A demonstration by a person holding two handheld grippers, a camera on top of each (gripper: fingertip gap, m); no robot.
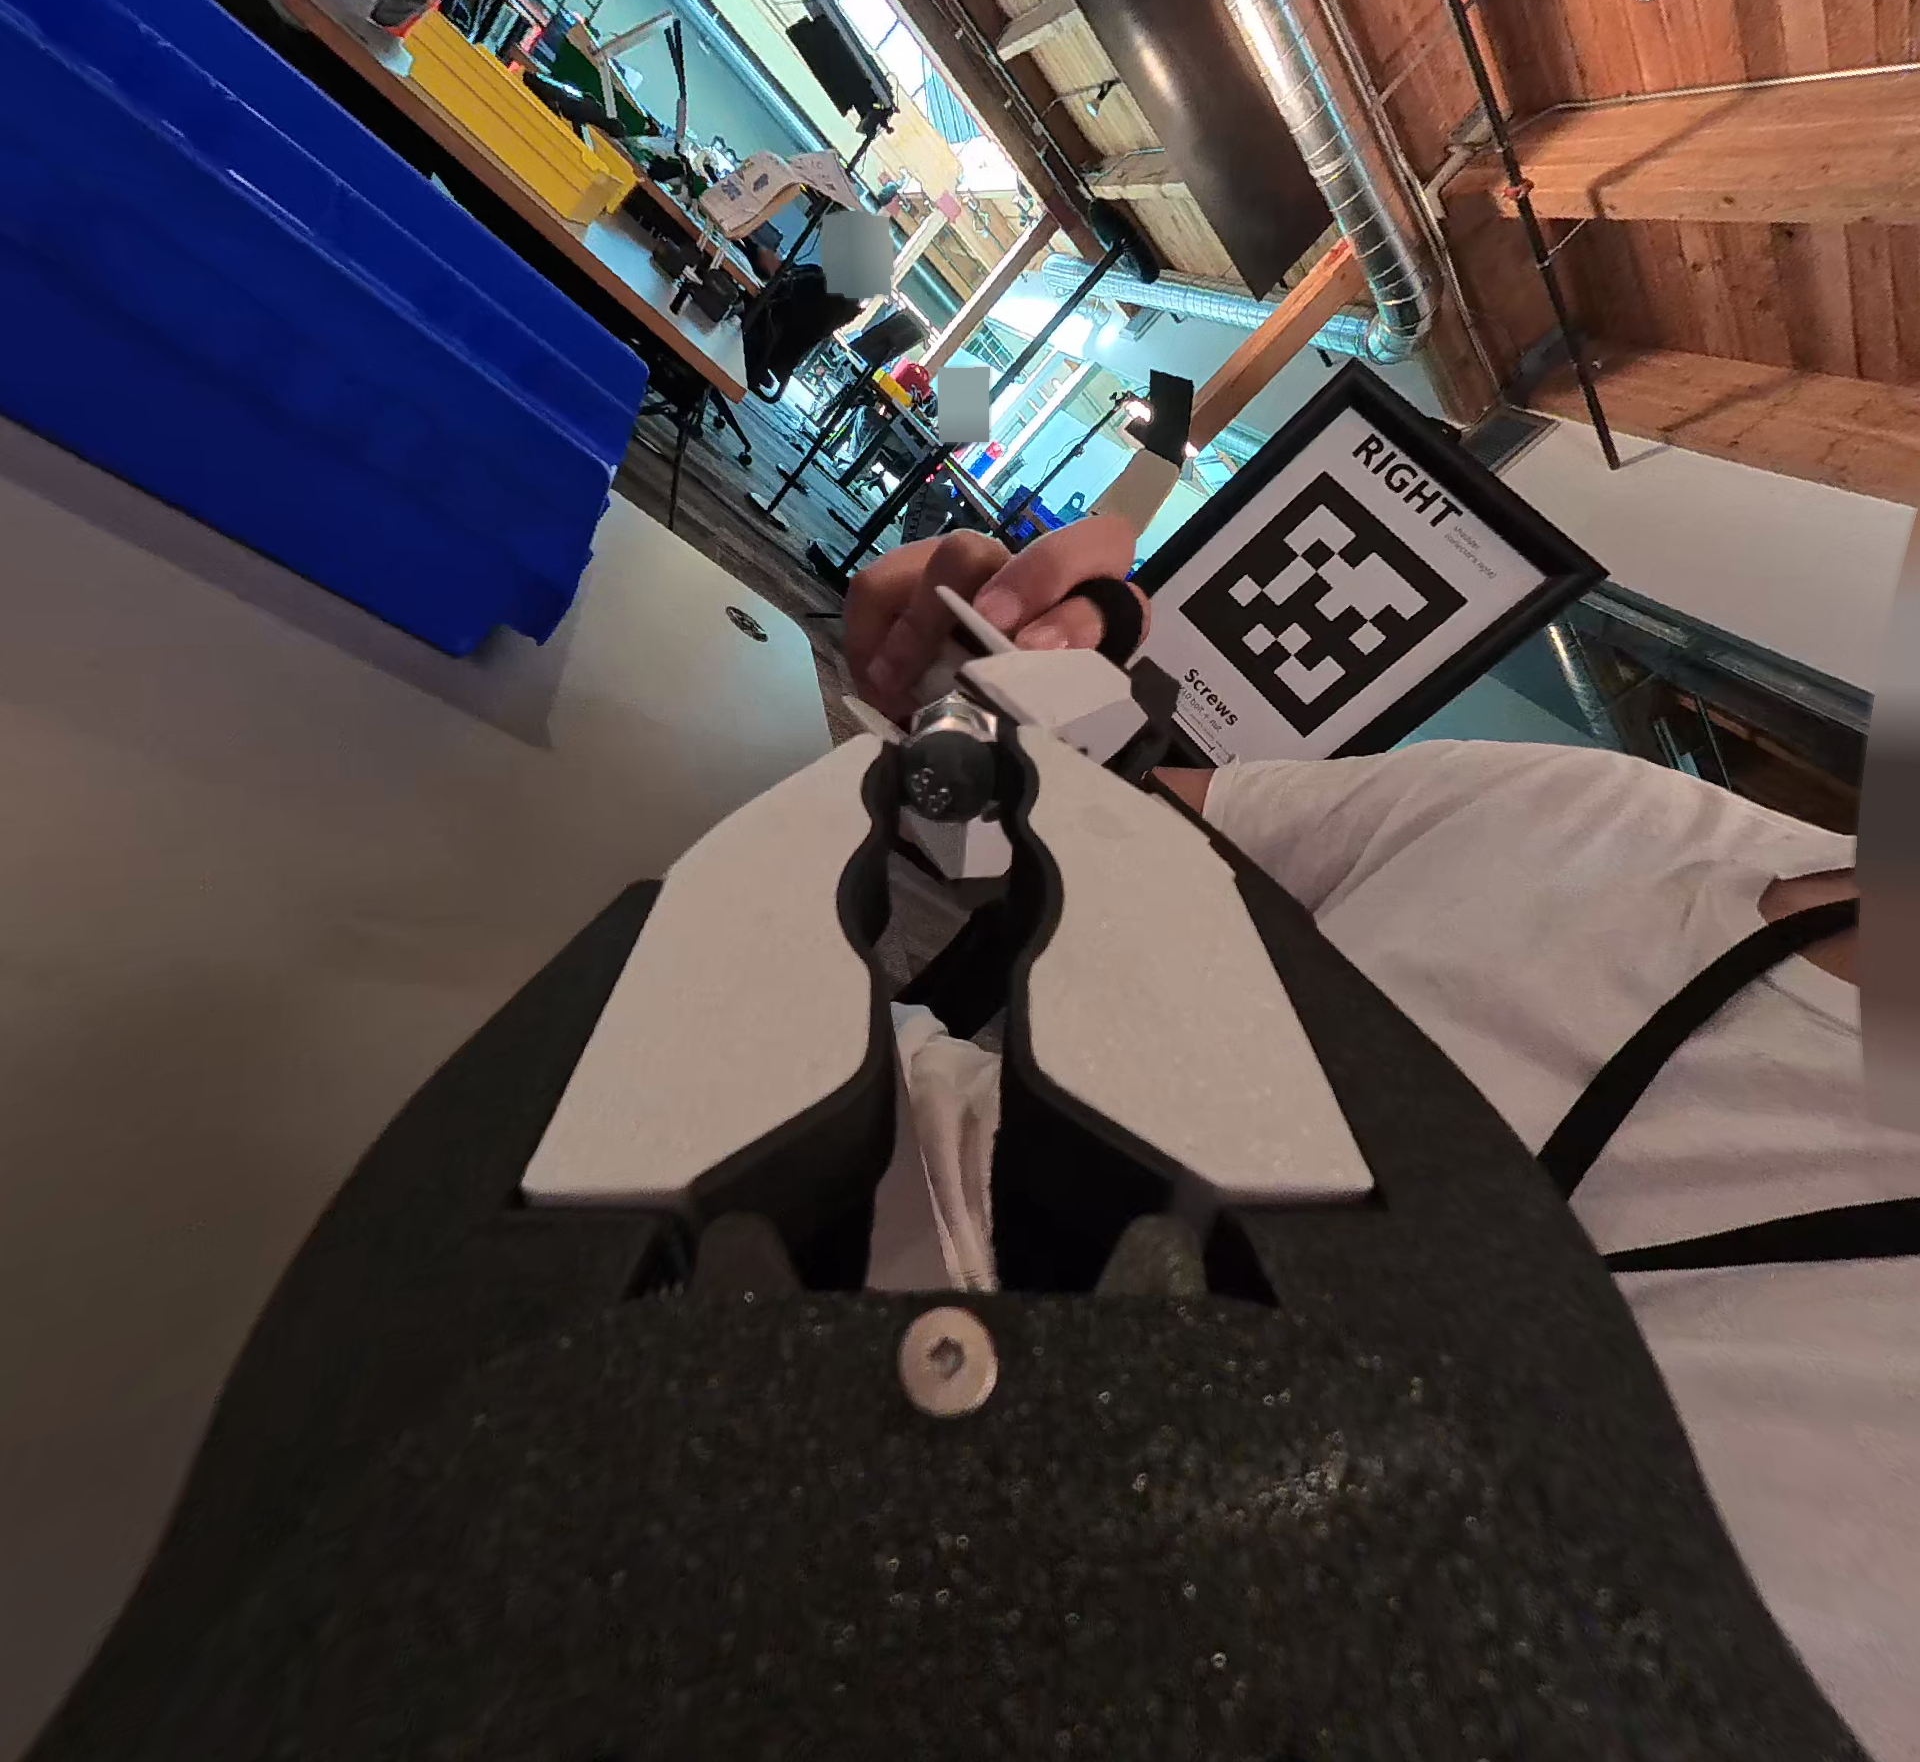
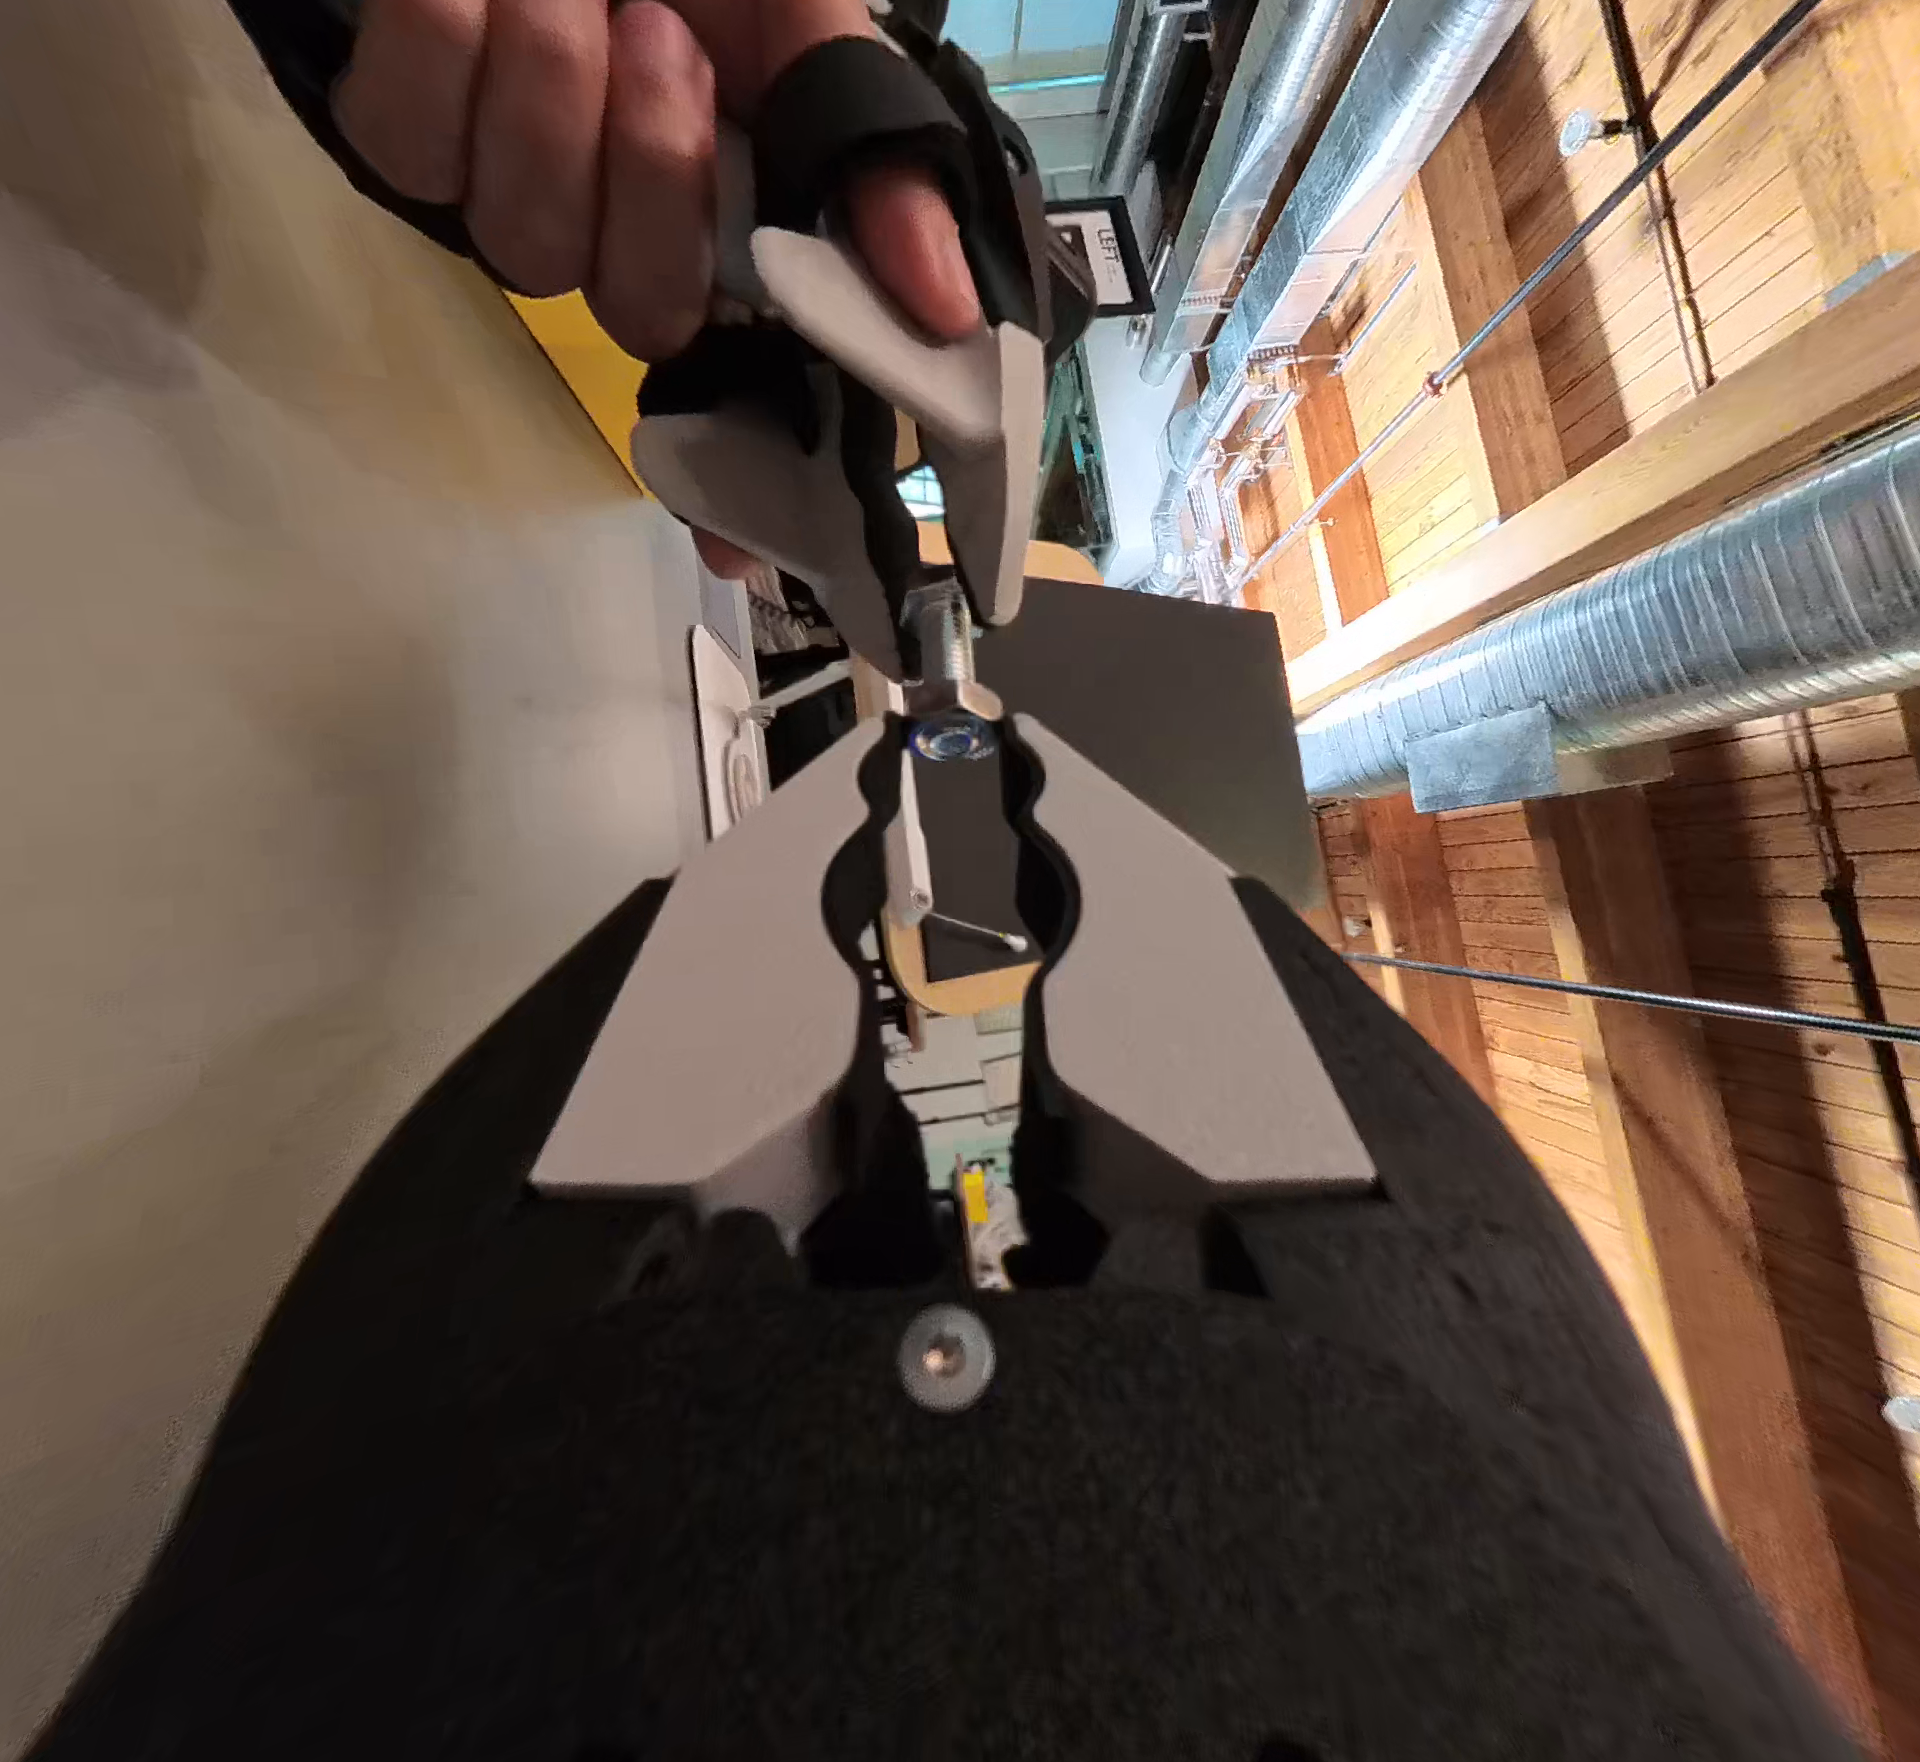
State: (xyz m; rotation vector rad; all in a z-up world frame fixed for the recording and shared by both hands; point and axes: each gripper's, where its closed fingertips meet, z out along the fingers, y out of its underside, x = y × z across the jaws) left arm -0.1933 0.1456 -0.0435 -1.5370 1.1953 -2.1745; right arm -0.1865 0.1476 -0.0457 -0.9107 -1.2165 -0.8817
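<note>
Steel is what both hand-held grippers are clenched on: a bolt with a nut on its thread, carried in the air between them.

In the left wrist view, the bolt head (image 1: 940, 782) is seen end-on, pinched at the very tips of the left hand-held gripper (image 1: 943, 777). Just beyond it, the nut (image 1: 951, 728) is met by the grey fingers of the right hand-held gripper (image 1: 1023, 699), held in a hand (image 1: 956, 606). A white surface (image 1: 312, 881) and a blue bin (image 1: 260, 310) lie to the left.

In the right wrist view, the nut (image 2: 948, 700) is clamped at the tips of the right hand-held gripper (image 2: 948, 720), and the threaded shank (image 2: 943, 637) runs up into the left hand-held gripper (image 2: 935, 616).

Both grips are judged shallow. If the two tools are held off one axis, the thread could bind or cross. If either tip slides on the smooth metal, the bolt could twist out and be dropped well away from the surface.
</note>
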